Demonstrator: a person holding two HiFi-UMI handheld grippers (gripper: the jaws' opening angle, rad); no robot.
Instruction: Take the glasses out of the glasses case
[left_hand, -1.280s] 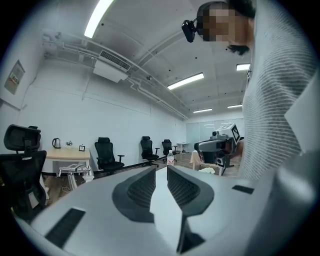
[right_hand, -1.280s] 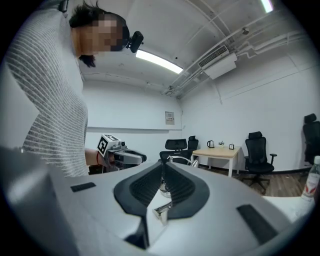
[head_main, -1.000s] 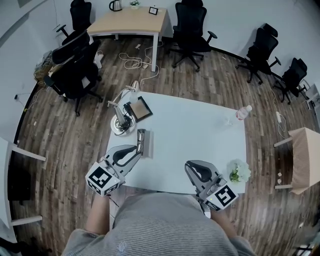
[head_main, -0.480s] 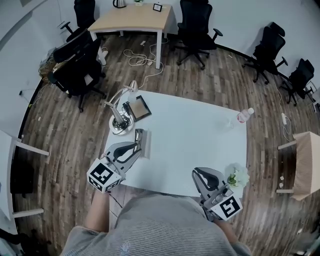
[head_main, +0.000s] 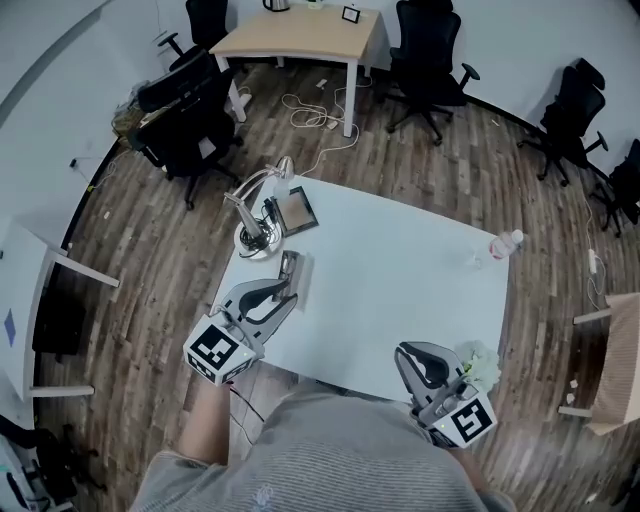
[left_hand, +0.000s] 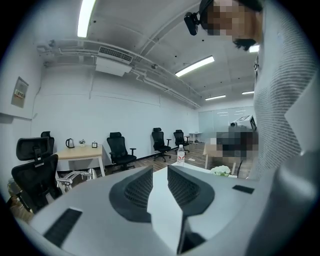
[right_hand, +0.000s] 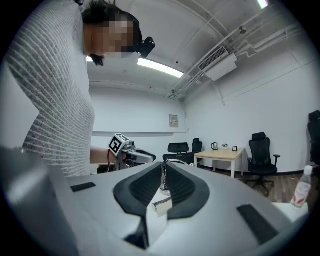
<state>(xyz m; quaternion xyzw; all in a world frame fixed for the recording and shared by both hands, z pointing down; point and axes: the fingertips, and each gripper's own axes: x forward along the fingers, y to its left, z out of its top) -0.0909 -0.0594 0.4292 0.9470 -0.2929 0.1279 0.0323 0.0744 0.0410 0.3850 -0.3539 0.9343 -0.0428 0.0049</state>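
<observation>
At the far left, black office chairs (head_main: 185, 130) stand on the wood floor (head_main: 150, 290), well apart from the white table (head_main: 400, 270). On the table's back left corner stands a desk lamp (head_main: 250, 240), and just beside it, to the right, lies a dark flat frame (head_main: 297, 210). In front of the lamp, near the table's left edge, lies the glasses case (head_main: 290, 272), a slim grey thing pointing away from the person; from the head view I cannot tell whether its lid is up or down, and the glasses do not show. The left gripper (head_main: 283, 298) hovers at that edge with its tips just beside the near end of the case; whether they touch it I cannot tell. In the left gripper view its jaws stand a little apart, with only the bare white tabletop showing in the gap, so it holds nothing. The middle of the table is bare. The right gripper (head_main: 412, 352) is at the near right edge, well apart from the case; in the right gripper view its jaws are drawn together to a thin slit with nothing caught in them, and the case and lamp show far off through that slit. Just to its right is a small bunch of white flowers (head_main: 482, 366). A plastic bottle (head_main: 505, 245) stands at the table's far right edge.
</observation>
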